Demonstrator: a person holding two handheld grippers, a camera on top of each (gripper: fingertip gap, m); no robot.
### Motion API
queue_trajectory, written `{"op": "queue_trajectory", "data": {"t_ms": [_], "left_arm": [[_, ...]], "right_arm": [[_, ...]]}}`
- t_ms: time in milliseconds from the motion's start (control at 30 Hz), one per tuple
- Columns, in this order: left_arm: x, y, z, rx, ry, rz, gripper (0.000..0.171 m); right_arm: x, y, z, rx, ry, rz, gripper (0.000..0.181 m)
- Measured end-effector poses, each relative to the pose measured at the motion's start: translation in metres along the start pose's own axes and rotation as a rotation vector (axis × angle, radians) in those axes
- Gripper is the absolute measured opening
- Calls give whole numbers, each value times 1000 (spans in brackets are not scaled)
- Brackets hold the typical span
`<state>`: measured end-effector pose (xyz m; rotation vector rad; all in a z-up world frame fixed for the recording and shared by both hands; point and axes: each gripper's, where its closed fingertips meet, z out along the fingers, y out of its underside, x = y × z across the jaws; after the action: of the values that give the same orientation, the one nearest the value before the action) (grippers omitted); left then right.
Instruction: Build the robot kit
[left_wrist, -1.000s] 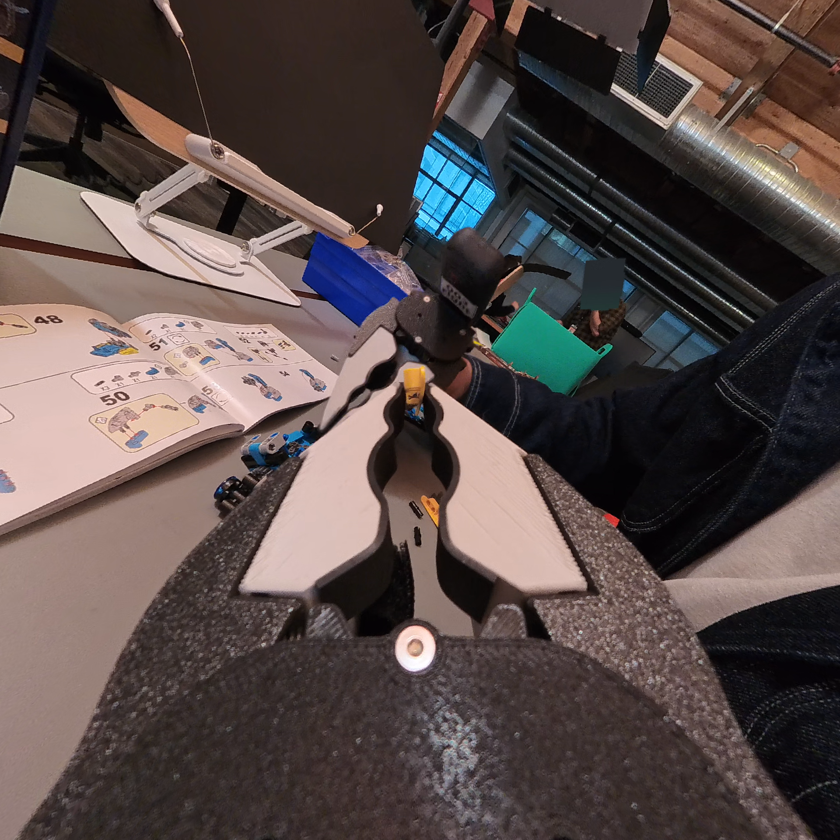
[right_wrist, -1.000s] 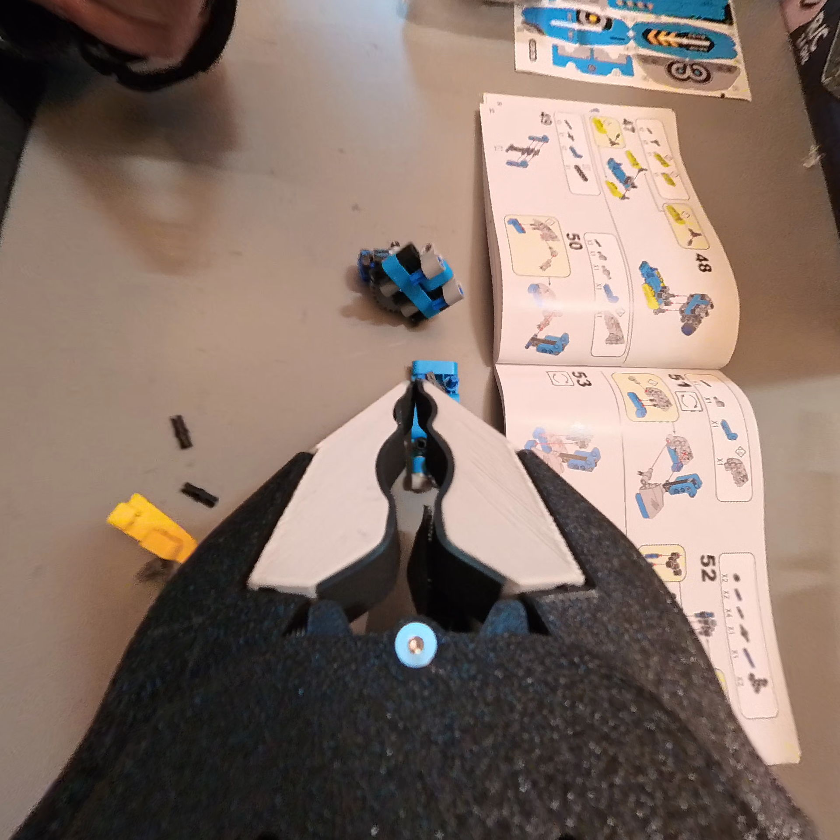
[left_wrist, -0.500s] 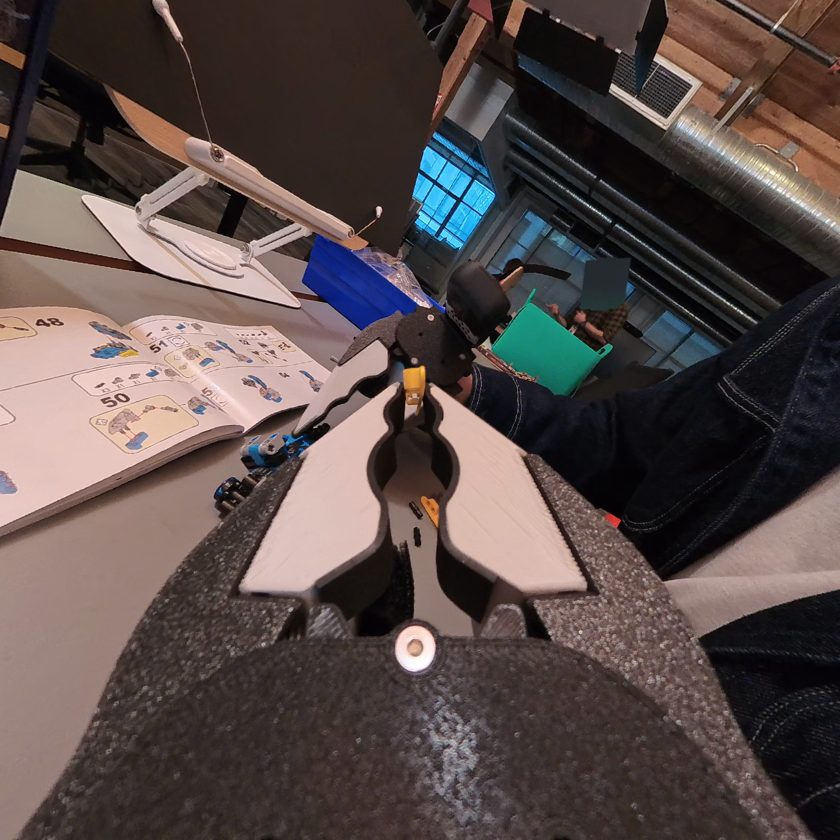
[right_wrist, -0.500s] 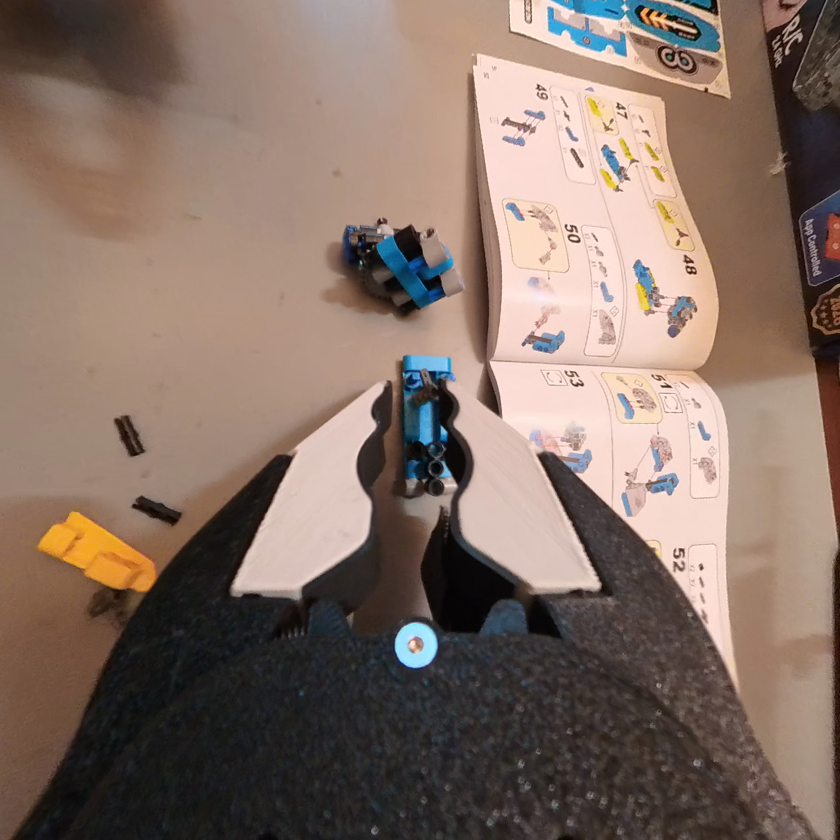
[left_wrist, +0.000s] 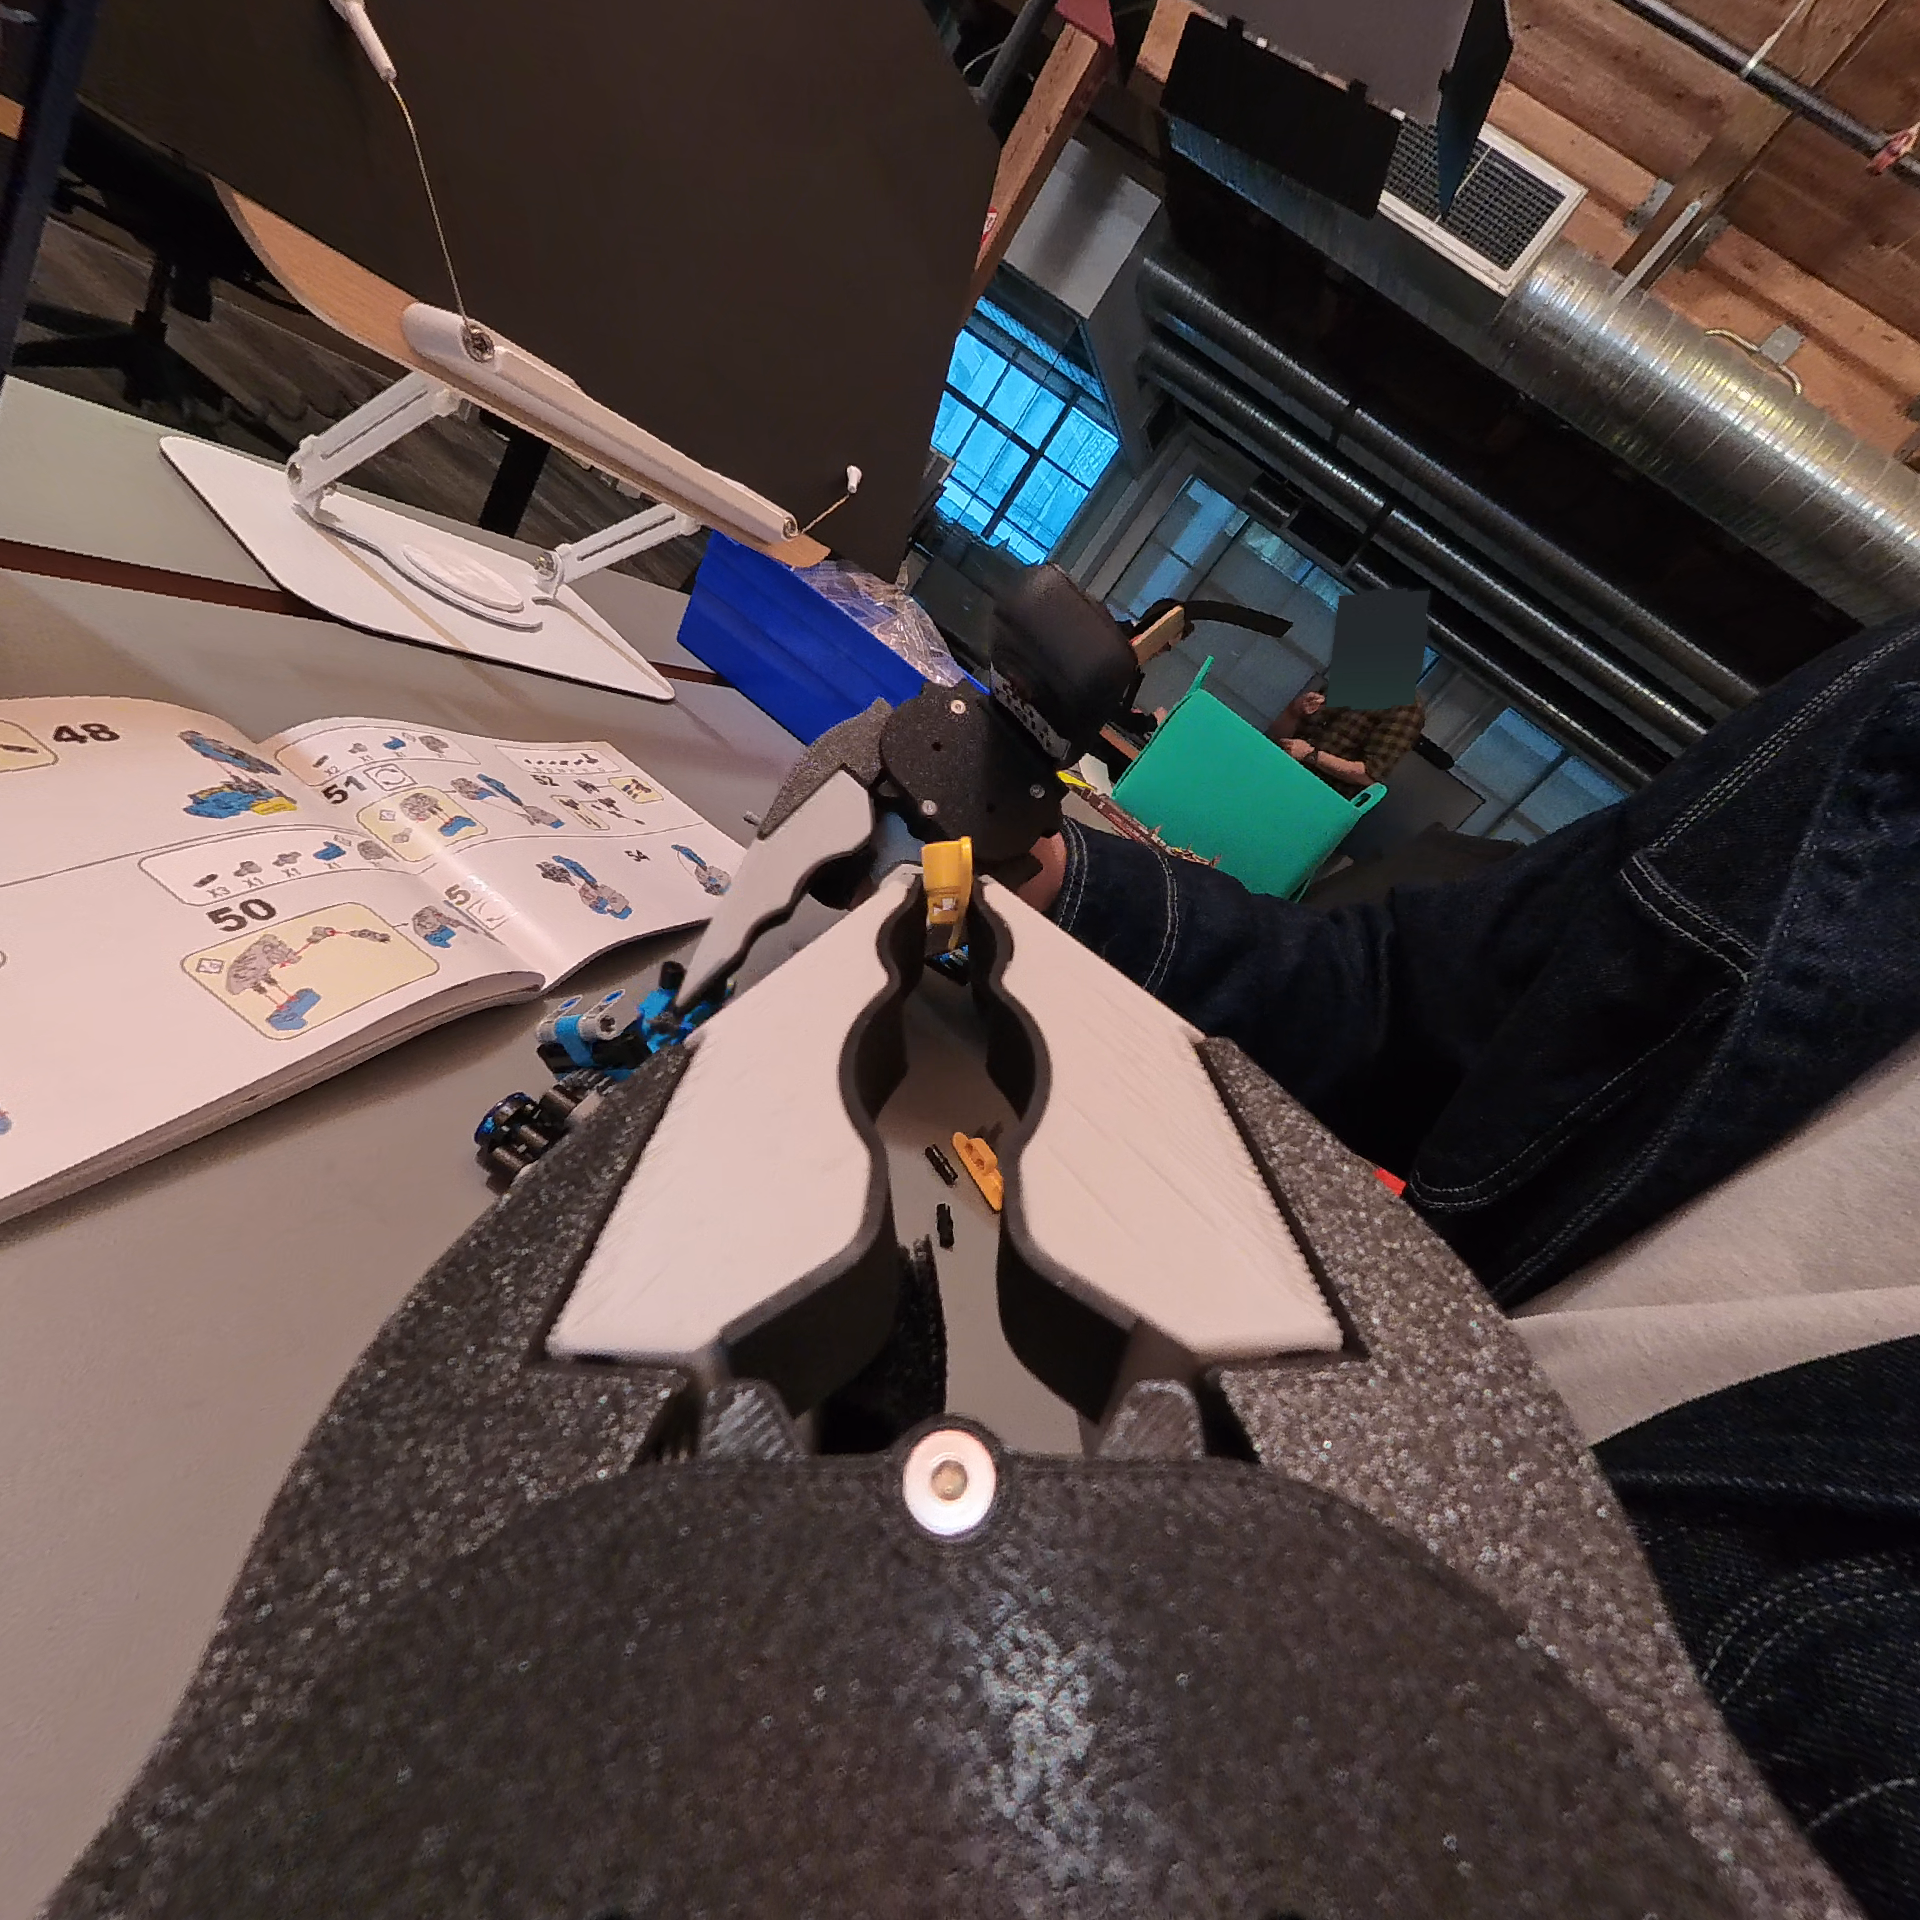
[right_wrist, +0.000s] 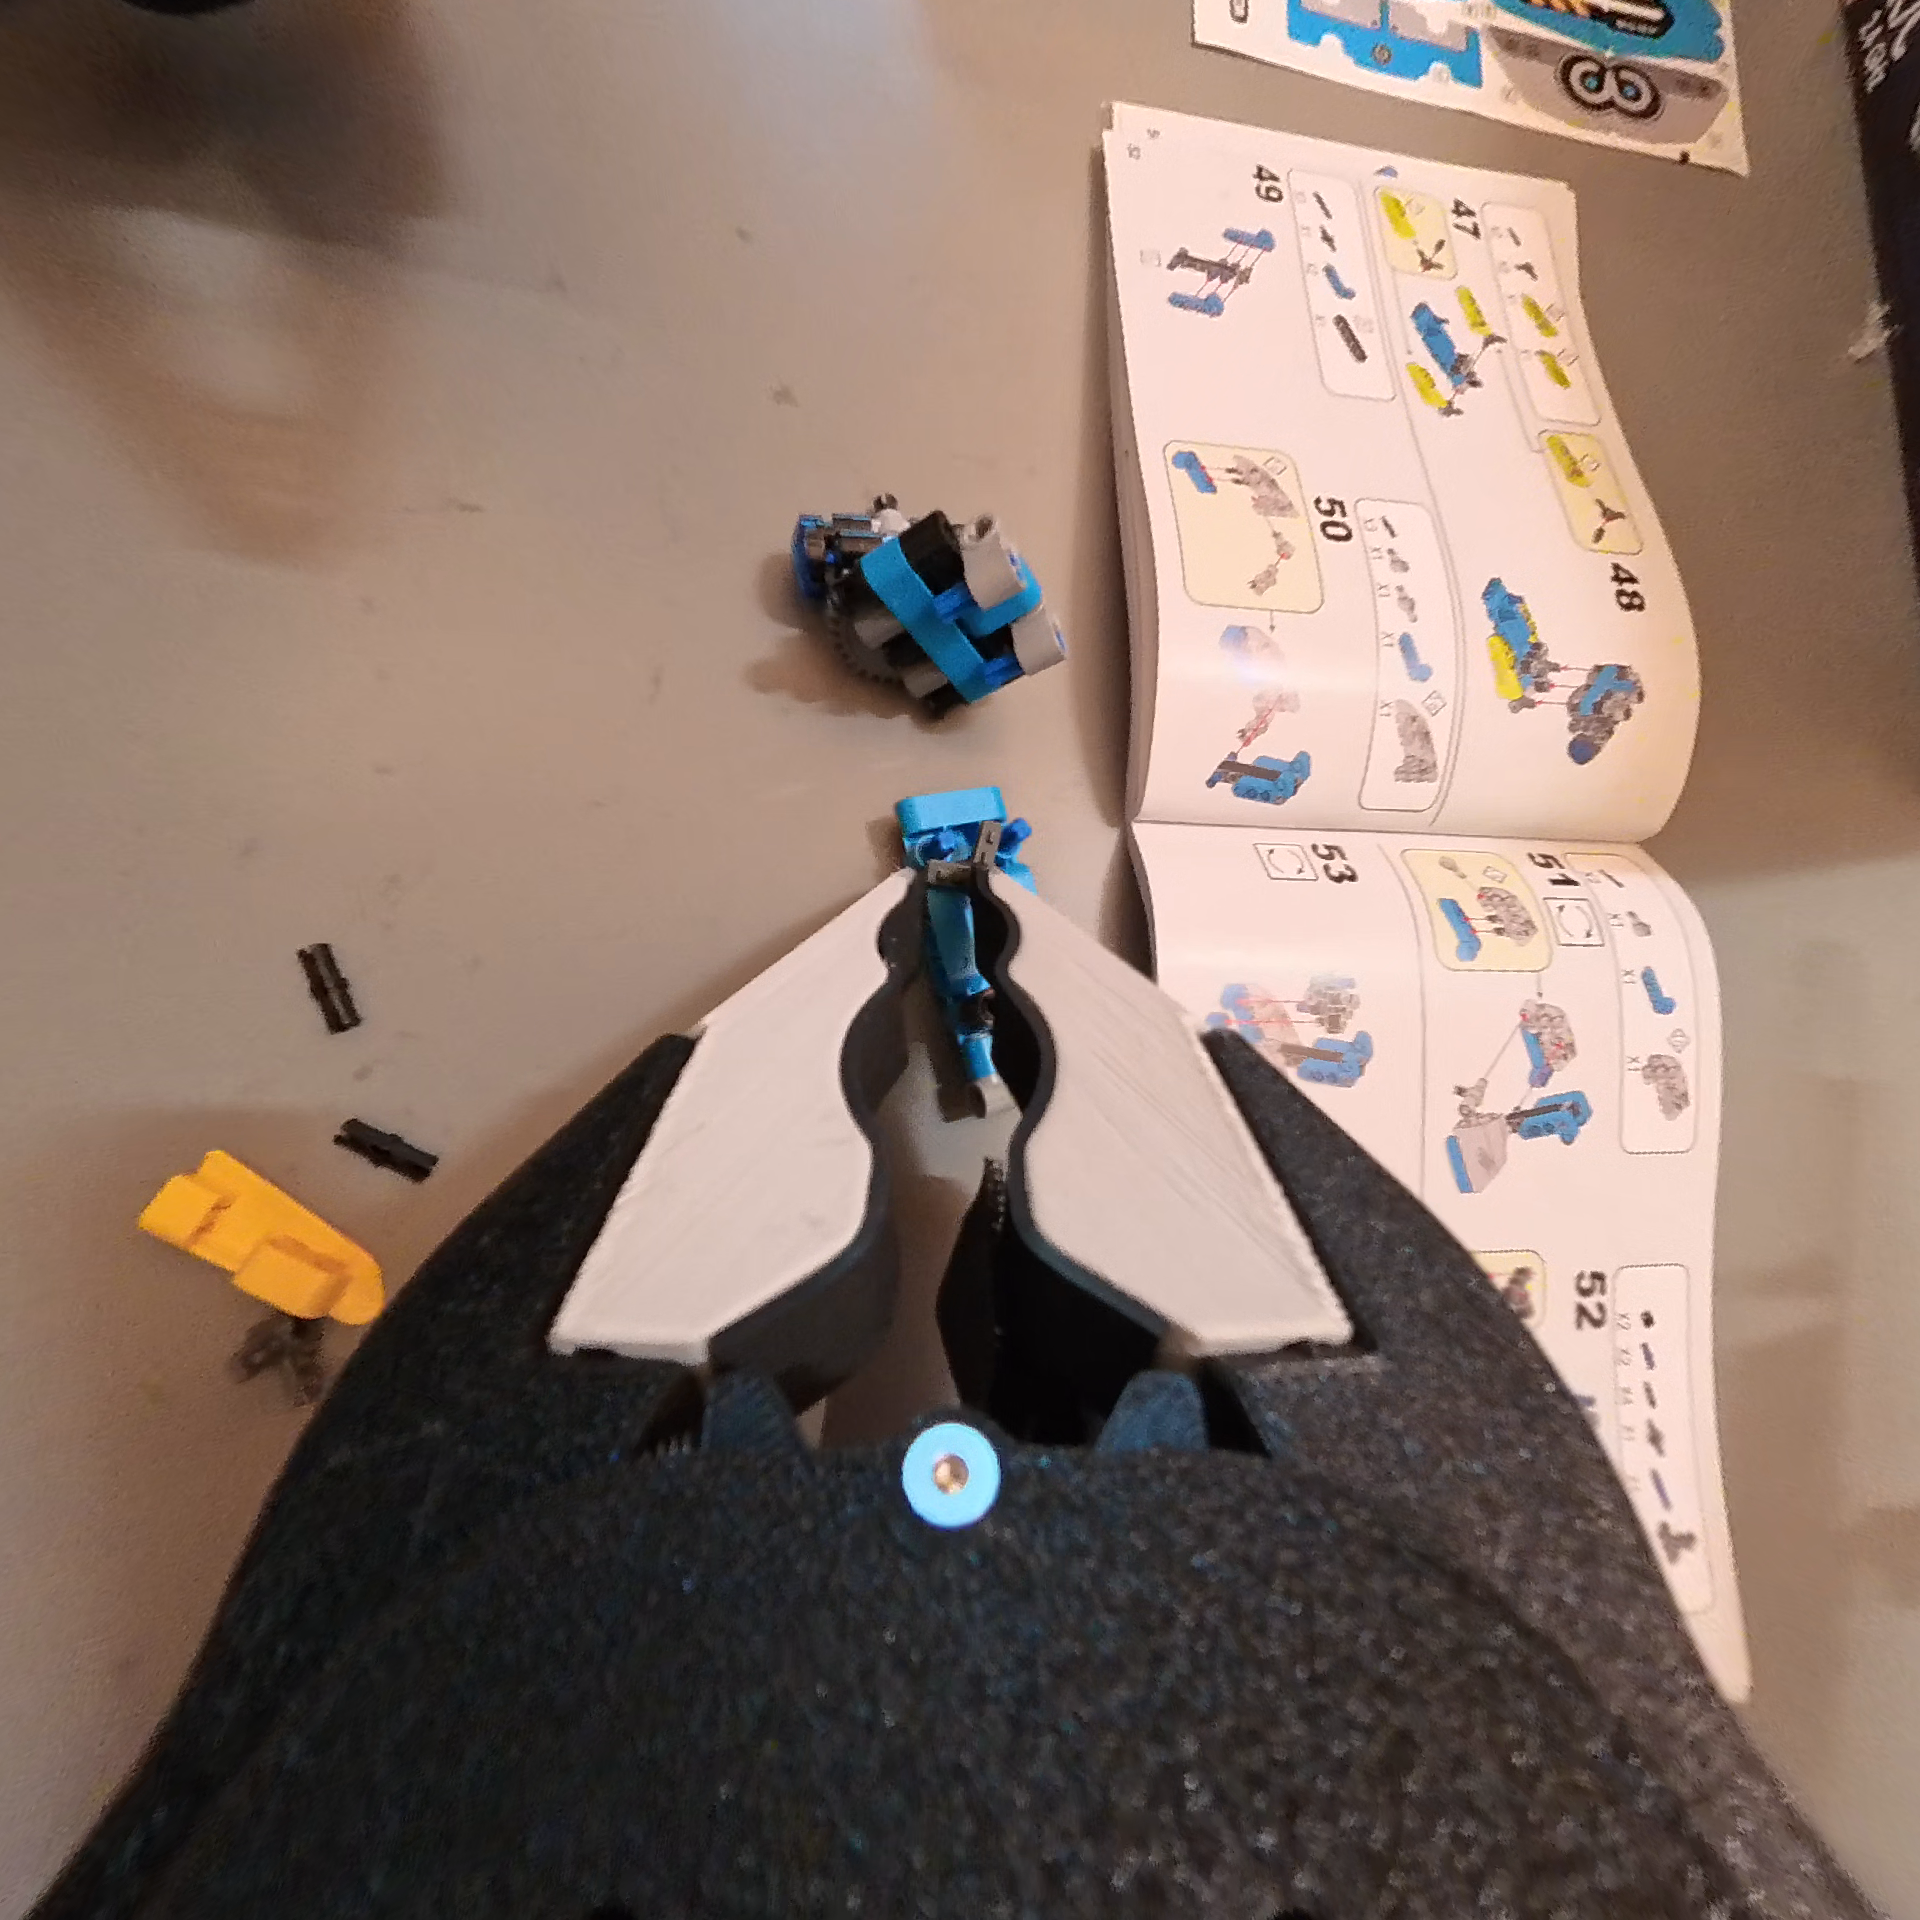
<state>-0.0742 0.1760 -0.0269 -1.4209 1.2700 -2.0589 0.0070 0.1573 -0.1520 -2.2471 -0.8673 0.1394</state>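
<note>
Left claw (left_wrist: 943, 902), tips pressed on a small yellow piece (left_wrist: 947, 881) whose lower end is hidden between them. Right claw (right_wrist: 956, 883), pinching a blue brick assembly (right_wrist: 951, 831) just above the desk (right_wrist: 520, 727); its rear part is masked by the fingers. Near it lie a blue-and-grey sub-assembly (right_wrist: 930, 613), an open instruction booklet (right_wrist: 1382, 582), two black pins (right_wrist: 330, 987) and a yellow part (right_wrist: 260, 1236), beside blurred dark bits.

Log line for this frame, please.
left claw: shut on yellow piece | right claw: shut on blue assembly | manual: open
</note>
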Motion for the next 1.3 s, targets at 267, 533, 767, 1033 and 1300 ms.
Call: {"op": "queue_trajectory", "data": {"t_ms": [267, 533, 767, 1033, 1300], "left_arm": [[1, 0, 0, -2, 4, 4, 7], [5, 2, 2, -11, 21, -2, 7], [10, 4, 5, -18, 38, 4, 7], [10, 1, 4, -3, 40, -6, 8], [11, 6, 6, -25, 34, 11, 7]], "right_arm": [[-8, 2, -12, 58, -18, 86, 8], [-78, 36, -62, -31, -386, 374, 7], [-84, 65, -75, -52, -393, 484, 0], [-111, 56, -98, 44, -212, 352, 17], [-137, 59, -81, 76, -19, 332, 12]]}}
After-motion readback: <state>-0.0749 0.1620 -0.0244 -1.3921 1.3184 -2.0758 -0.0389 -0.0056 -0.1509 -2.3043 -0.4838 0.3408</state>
